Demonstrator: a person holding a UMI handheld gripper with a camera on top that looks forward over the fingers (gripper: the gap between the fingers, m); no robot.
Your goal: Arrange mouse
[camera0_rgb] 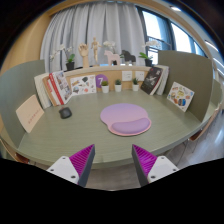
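A small dark mouse (66, 113) sits on the grey-green table (90, 135), far ahead and left of my fingers, near the books at the left. A round purple mouse mat with a wrist rest (125, 119) lies on the table ahead of my fingers, slightly right. My gripper (111, 165) is open and empty above the table's near edge, its magenta pads (82, 160) wide apart. Nothing stands between the fingers.
Books and picture cards (58, 88) lean along the back and left. Small potted plants (118, 86) and figurines (95, 50) stand at the back, before a curtained window. Another card (181, 96) leans at the right.
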